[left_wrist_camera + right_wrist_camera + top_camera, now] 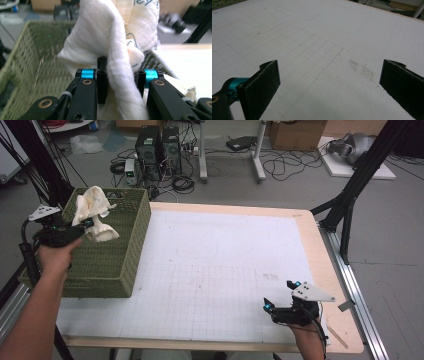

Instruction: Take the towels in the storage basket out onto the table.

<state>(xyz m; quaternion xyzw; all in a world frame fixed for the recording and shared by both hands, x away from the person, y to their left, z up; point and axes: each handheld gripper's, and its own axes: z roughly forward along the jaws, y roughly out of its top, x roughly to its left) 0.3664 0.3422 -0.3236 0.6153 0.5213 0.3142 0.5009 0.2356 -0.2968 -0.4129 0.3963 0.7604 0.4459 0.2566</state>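
Above the green wicker basket point(107, 255) at the table's far left, the left gripper point(86, 226) clenches a bunched white cloth point(95, 212). At near right, the right gripper point(280, 300) rests over the white mat point(210, 270), jaws spread wide, empty.

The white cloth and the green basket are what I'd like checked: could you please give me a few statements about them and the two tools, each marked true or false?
1. The left tool is clamped on the white cloth. True.
2. The white cloth lies flat on the table. False: it is held up over the green basket.
3. The right tool holds a second cloth. False: its jaws stand wide apart with bare table surface between them.
4. The green basket sits at the table's left edge in the high view. True.
5. The right tool is inside the basket. False: it is near the table's front right corner, far from the basket.
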